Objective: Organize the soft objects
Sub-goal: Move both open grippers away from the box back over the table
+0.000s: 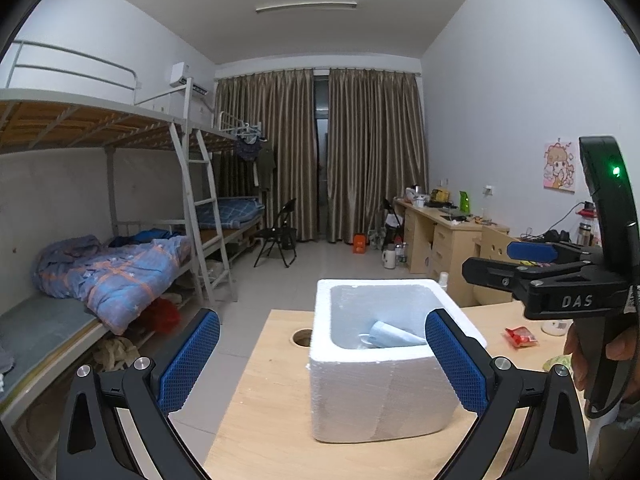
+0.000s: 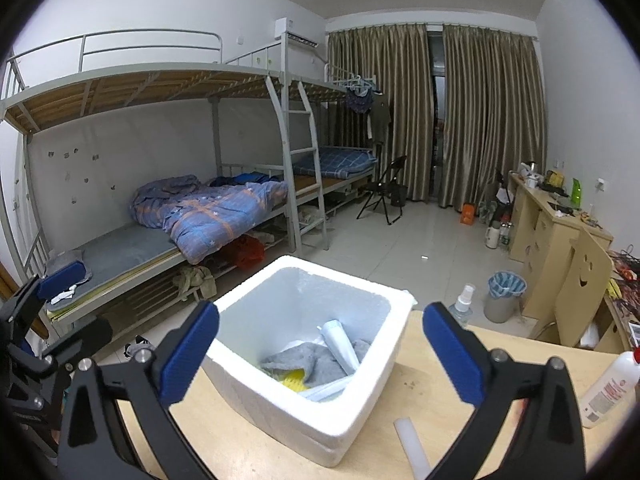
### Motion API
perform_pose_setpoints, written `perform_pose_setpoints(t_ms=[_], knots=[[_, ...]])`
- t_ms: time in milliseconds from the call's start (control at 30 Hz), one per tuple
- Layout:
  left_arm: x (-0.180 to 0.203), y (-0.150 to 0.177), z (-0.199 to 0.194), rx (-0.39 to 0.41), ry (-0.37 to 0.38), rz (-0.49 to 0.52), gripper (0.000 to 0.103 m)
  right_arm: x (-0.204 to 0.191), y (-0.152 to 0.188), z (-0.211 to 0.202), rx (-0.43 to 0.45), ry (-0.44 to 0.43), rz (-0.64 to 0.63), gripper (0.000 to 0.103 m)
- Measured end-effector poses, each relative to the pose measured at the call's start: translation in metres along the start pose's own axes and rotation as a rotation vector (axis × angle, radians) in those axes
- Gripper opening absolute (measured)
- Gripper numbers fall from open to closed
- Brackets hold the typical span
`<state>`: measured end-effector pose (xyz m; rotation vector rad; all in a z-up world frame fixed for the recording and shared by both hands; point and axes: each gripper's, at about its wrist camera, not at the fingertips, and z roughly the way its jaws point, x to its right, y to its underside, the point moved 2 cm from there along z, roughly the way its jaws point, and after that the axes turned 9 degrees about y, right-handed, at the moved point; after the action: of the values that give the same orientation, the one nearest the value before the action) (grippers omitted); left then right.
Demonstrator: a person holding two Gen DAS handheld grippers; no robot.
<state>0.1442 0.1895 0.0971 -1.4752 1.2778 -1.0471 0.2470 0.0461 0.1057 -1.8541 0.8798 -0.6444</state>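
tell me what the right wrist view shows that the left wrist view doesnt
Only the right wrist view shows the grey cloth and yellow object at the bottom of the white foam box, plus a clear spray bottle and a white bottle with a red label.

Only the left wrist view shows a red snack packet on the light wooden table and a round hole in it.

Both show the box, the white tube inside, the table, and both grippers, left gripper and right gripper, jaws open.
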Motion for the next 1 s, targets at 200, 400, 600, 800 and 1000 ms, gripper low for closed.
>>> perform_pose_setpoints(t_ms=[200, 400, 600, 800, 1000], knots=[[0.018, -0.005, -0.011, 0.013, 0.039, 0.0, 0.103, 0.005, 0.004, -0.024, 0.023, 0.007, 0.018, 0.103], [0.038, -0.006, -0.031, 0.046, 0.056, 0.007, 0.103, 0.012, 0.016, -0.061, 0.065, 0.008, 0.048, 0.103], [0.059, -0.006, -0.05, 0.063, 0.07, 0.03, 0.103, 0.018, 0.025, -0.096, 0.114, 0.033, 0.069, 0.103], [0.072, 0.0, -0.069, 0.069, 0.092, 0.025, 0.103, 0.023, 0.036, -0.12, 0.135, 0.06, 0.084, 0.103], [0.084, 0.009, -0.086, 0.092, 0.133, 0.007, 0.103, 0.025, 0.052, -0.142, 0.164, 0.098, 0.101, 0.103]])
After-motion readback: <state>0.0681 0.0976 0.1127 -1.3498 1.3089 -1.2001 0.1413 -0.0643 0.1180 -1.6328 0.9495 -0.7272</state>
